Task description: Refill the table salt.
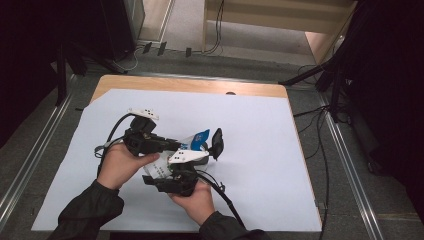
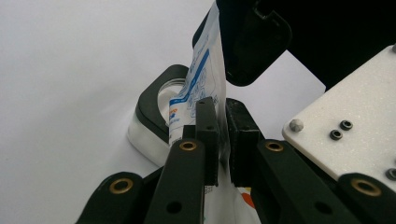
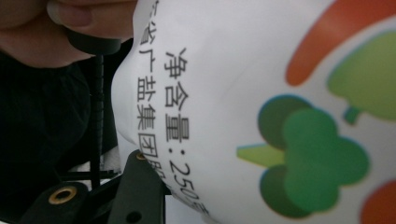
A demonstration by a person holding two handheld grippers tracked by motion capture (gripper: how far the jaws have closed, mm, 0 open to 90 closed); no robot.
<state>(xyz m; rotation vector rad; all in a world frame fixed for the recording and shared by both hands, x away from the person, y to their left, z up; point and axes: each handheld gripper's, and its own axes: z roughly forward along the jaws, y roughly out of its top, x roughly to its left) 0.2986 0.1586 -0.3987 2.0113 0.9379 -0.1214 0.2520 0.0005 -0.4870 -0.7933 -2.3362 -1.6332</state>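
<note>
Together, your left gripper (image 1: 172,143) pinches the top edge of the white pouch (image 1: 192,142) while, right of it, your right gripper (image 1: 172,172) seemingly clamps the body, holding the pouch off the white sheet (image 1: 260,165), perhaps for tearing. Printing reads "净含量: 250", beside cartoon vegetables. A black-rimmed clear container (image 2: 156,116) lies beyond.

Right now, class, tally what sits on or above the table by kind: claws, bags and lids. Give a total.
Claws: 2, left claw and right claw
Bags: 1, white bag
Lids: 1, black-rimmed lid
Total: 4
</note>
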